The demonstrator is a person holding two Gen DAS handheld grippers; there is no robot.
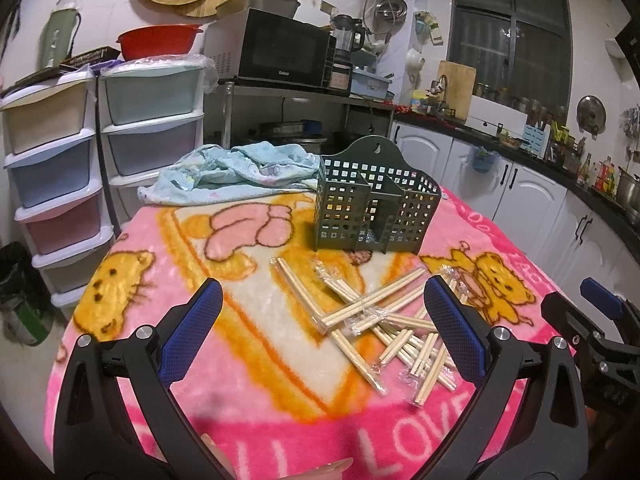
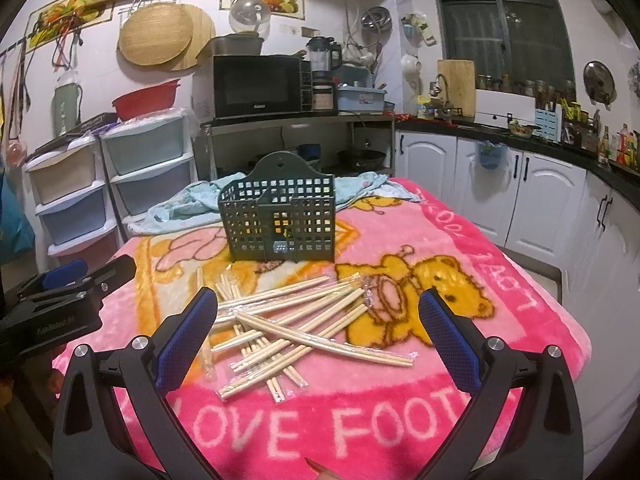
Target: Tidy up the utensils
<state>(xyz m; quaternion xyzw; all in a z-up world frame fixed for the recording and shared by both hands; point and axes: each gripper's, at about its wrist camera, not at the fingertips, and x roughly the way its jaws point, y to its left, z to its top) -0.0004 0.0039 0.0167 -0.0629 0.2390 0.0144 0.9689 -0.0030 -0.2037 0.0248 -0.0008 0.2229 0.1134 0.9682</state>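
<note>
A pile of several wrapped wooden chopstick pairs (image 1: 384, 320) lies on the pink blanket-covered table (image 1: 280, 412); it also shows in the right wrist view (image 2: 296, 328). A dark green perforated utensil holder (image 1: 372, 204) stands upright behind the pile, also in the right wrist view (image 2: 280, 220). My left gripper (image 1: 322, 300) is open and empty, hovering before the pile's left side. My right gripper (image 2: 318, 308) is open and empty, above the pile's near side. Each gripper shows at the edge of the other's view, the right one (image 1: 600, 312) and the left one (image 2: 76, 284).
A crumpled light blue cloth (image 1: 236, 176) lies at the table's far end. Plastic drawer towers (image 1: 80, 160) stand to the left. A metal shelf with a microwave (image 1: 280, 52) is behind. White cabinets and a crowded counter (image 1: 540, 184) run along the right.
</note>
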